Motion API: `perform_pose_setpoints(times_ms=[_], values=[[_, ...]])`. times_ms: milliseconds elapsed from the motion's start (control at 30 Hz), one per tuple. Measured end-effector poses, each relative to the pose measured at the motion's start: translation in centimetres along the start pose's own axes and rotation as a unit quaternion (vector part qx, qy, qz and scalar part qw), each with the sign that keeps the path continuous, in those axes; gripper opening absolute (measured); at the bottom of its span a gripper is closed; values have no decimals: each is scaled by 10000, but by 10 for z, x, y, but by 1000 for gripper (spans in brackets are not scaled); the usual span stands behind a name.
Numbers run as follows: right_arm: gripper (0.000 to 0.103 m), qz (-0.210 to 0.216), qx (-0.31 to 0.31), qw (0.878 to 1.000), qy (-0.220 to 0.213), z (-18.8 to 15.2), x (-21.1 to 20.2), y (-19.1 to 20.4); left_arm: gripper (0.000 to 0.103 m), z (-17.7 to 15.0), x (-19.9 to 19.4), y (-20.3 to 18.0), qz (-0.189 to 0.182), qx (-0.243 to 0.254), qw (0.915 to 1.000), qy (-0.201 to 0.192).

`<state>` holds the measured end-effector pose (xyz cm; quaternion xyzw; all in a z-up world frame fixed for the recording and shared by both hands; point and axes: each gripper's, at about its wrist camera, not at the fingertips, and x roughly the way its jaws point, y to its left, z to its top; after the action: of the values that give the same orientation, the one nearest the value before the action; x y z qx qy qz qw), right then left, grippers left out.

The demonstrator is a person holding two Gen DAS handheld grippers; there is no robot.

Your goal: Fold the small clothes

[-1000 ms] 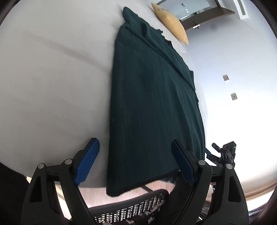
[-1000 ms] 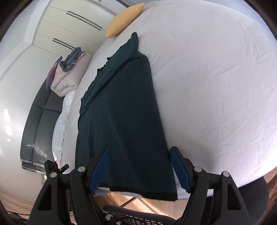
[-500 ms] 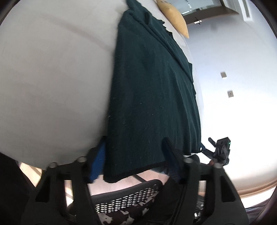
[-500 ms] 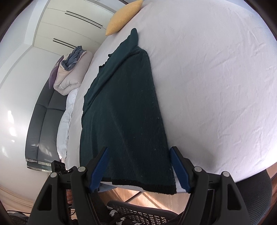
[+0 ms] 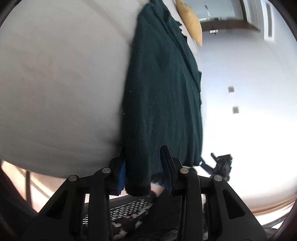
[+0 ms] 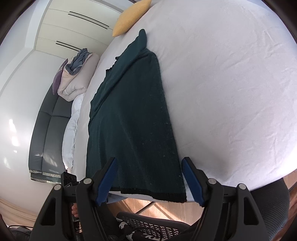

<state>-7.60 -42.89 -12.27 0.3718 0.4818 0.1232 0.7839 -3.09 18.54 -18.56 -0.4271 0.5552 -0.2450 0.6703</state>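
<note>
A dark green knit garment (image 5: 163, 92) lies folded lengthwise on the white bed sheet (image 5: 55, 83), its black-edged hem hanging over the near edge. My left gripper (image 5: 143, 172) straddles the hem's left corner, its blue pads narrowed around the cloth; a gap still shows by the right pad. In the right wrist view the garment (image 6: 133, 115) runs away from me, and my right gripper (image 6: 150, 179) is open, its pads on either side of the hem's right part, not touching it.
A yellow pillow (image 6: 130, 17) lies at the far end of the bed. Folded bedding (image 6: 76, 77) sits on a grey sofa (image 6: 46, 133) at left. A mesh office chair (image 6: 152, 228) is below the bed edge, over a wooden floor.
My left gripper moved forward onto the hem's left corner and its jaws narrowed from wide open to close around the cloth. My right gripper stayed open and crept slightly nearer the hem.
</note>
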Motion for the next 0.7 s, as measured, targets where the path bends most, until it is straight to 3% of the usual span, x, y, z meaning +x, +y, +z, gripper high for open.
perform_pose_setpoints(times_ms=[67,200,533,600,667,700], values=[[75,-52,26,10000,4,0,-4,-2,32,1,0,2,-103,-33,9999,-23],[75,-161,101,9998,-20,3,-10,-8,14,2,0,-2,96,98,9999,-40],[73,-154,120,9984,533,3,6,-13,7,-1,-5,-12,55,245,9994,-240],[60,-161,114,9976,665,0,12,-11,6,-1,-10,-14,5,273,9991,-323],[39,-219,57,9960,865,-5,21,-9,6,-2,-16,-14,-45,273,9989,-383],[36,-245,38,9955,915,-6,25,-9,6,-1,-18,-13,-63,256,9987,-430]])
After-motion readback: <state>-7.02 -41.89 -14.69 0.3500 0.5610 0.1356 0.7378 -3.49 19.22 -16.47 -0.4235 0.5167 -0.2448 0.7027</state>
